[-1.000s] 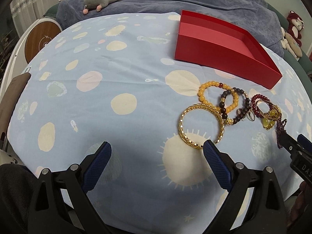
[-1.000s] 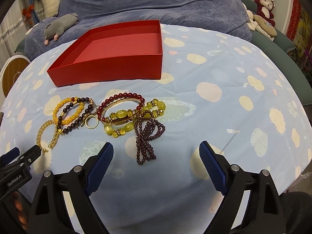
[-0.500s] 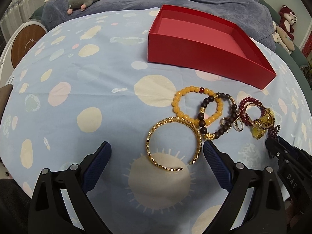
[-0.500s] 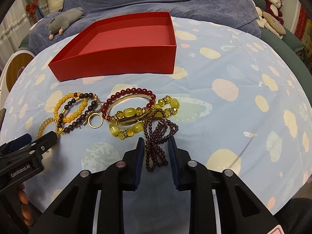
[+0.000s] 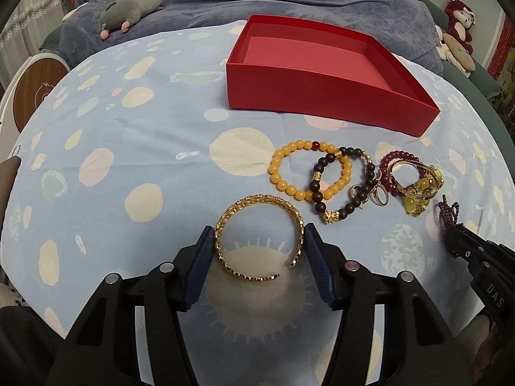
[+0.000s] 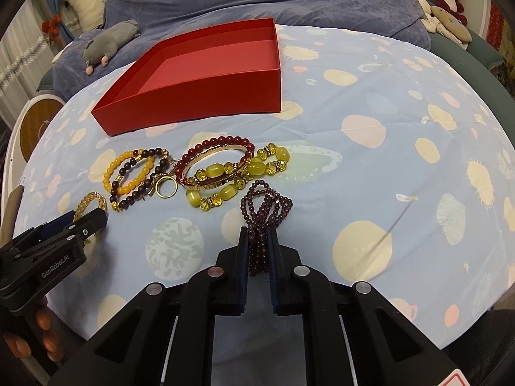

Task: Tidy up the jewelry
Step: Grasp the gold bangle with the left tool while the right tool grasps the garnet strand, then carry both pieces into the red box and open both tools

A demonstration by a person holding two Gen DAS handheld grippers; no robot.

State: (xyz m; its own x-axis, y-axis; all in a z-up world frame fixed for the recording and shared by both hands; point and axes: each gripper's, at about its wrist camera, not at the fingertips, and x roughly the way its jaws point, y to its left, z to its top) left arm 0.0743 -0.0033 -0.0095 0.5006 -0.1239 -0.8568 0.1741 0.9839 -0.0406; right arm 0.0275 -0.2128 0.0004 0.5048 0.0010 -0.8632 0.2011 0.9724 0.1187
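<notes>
The left gripper (image 5: 259, 244) pinches the gold bangle (image 5: 259, 237) on the worktop (image 5: 135, 148); the right gripper (image 6: 258, 251) clamps the purple bead strand (image 6: 262, 222), near the red box (image 6: 206, 74).

- Between your left gripper (image 5: 259, 251) and the red box (image 5: 322, 96), open blue cloth (image 5: 128, 148) lies to the left.
- Straight ahead of your right gripper (image 6: 259, 251), piled bracelets (image 6: 225, 170) block the way.
- Right of them, bare cloth reaches the box.

Each tool (image 5: 259, 244) (image 6: 258, 241) is black plastic with ribbed navy pads (image 5: 317, 257), silver screws and white lettering: "GenRobot.AI", "DAS".
</notes>
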